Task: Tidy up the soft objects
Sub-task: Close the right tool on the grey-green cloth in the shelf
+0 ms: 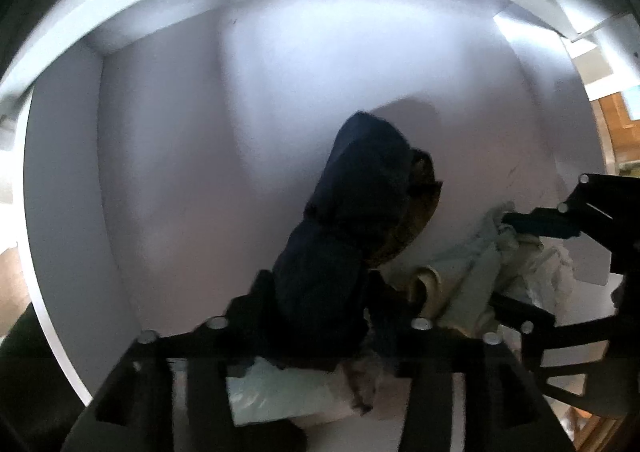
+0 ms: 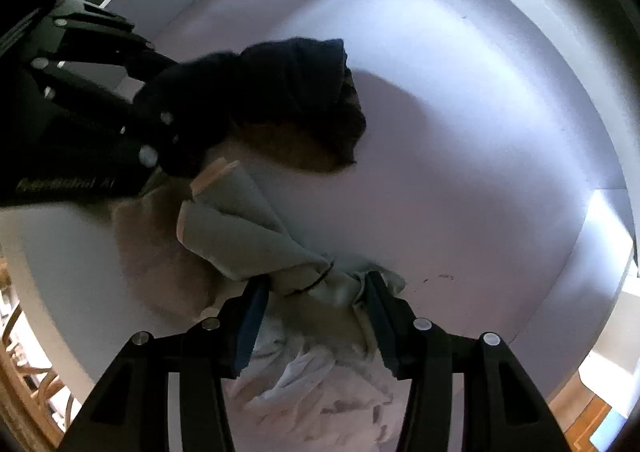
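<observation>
Both grippers point down into a white box (image 1: 192, 172). A dark blue garment (image 1: 360, 180) with a brown lining lies on the box floor, and one end of it fills the gap between the fingers of my left gripper (image 1: 322, 280), which is shut on it. From the right wrist view the same garment (image 2: 288, 80) stretches away from the left gripper (image 2: 160, 124). My right gripper (image 2: 316, 284) is shut on a bunched pale grey-green cloth (image 2: 240, 236) between its blue pads. That cloth (image 1: 472, 264) lies just right of the dark garment, under the right gripper (image 1: 516, 264).
Crumpled white fabric (image 2: 312, 384) lies beneath the right gripper. A pale sheet (image 1: 272, 392) and a grey fuzzy scrap (image 1: 360, 384) show under the left gripper. White box walls (image 1: 60, 172) close in all round. Wooden floor (image 1: 616, 120) and a wooden chair (image 2: 24, 364) lie outside.
</observation>
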Demonstrator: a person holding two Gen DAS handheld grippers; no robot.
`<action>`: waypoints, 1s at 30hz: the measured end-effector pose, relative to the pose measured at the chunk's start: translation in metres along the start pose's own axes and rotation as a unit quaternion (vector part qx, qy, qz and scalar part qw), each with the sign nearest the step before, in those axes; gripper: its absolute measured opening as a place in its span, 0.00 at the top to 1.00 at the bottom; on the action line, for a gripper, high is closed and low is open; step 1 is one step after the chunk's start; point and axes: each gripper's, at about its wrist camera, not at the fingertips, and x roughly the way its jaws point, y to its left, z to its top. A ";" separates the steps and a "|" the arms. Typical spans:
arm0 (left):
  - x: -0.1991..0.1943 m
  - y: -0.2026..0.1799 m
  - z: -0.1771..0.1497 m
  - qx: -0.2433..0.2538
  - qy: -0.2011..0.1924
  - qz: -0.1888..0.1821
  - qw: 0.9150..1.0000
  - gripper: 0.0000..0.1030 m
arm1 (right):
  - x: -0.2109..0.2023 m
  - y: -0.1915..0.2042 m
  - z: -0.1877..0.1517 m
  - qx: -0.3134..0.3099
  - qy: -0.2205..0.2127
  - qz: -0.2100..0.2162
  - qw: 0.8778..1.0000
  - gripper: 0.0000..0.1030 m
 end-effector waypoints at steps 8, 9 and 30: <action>0.012 -0.012 0.003 0.019 0.000 0.008 1.000 0.43 | -0.007 -0.052 -0.026 0.164 0.023 -0.008 0.986 0.62; 0.015 -0.017 0.003 0.023 0.000 0.010 1.000 0.43 | -0.007 -0.058 -0.030 0.182 0.024 -0.004 0.983 0.62; -0.019 -0.050 0.008 0.060 -0.035 0.007 0.998 0.69 | -0.008 -0.062 -0.055 0.267 0.008 0.021 0.963 0.67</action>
